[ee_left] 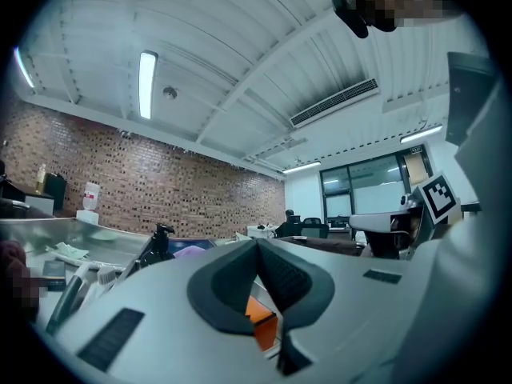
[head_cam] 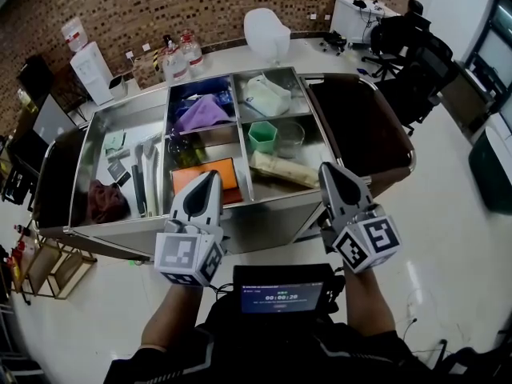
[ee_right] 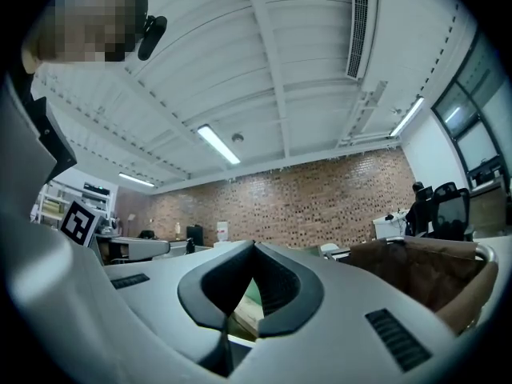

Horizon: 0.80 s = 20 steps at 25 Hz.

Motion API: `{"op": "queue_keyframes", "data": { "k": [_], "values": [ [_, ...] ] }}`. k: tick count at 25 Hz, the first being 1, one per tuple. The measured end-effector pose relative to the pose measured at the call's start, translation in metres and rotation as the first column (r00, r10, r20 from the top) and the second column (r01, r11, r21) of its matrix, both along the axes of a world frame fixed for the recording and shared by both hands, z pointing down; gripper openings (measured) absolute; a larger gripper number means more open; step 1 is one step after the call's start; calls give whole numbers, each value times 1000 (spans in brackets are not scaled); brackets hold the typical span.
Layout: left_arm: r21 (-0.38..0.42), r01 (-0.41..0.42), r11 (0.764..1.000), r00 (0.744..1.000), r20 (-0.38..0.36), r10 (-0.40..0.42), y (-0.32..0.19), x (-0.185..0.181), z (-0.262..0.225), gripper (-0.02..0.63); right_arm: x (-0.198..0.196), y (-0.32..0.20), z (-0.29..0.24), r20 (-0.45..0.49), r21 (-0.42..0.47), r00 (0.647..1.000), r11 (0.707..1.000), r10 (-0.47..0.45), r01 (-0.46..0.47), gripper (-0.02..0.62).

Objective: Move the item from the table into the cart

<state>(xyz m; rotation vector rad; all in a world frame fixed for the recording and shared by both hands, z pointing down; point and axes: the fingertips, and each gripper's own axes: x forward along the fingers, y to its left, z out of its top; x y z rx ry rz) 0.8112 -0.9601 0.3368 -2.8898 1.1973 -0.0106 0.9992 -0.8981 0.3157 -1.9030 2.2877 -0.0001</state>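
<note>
A steel cart (head_cam: 272, 208) with several compartments stands in front of me in the head view. It holds an orange flat pad (head_cam: 210, 170), a green cup (head_cam: 262, 136), a glass bowl (head_cam: 290, 139), a purple cloth (head_cam: 202, 112) and a cream box (head_cam: 284, 171). My left gripper (head_cam: 210, 176) hovers over the cart's near edge, above the orange pad, its jaws closed tip to tip with nothing between them. My right gripper (head_cam: 326, 167) hangs at the near right corner, also shut and empty. Both gripper views point up at the ceiling over the shut left gripper (ee_left: 258, 243) and right gripper (ee_right: 254, 246).
Behind the cart runs a white table (head_cam: 304, 54) with bottles (head_cam: 181, 54) and a white jug (head_cam: 266, 32). Brown bags (head_cam: 362, 131) hang on the cart's sides. Office chairs (head_cam: 412, 54) stand at the far right. A small screen (head_cam: 282, 291) sits at my chest.
</note>
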Motion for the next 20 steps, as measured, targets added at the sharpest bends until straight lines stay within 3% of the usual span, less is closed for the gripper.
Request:
{"op": "queue_keyframes", "data": {
  "k": [20],
  "values": [
    [-34,38,999,999,-12,-38,-1,-11,1,14,-7,-1,-2,-14,1,1000,1000,-14,14,2]
  ]
}}
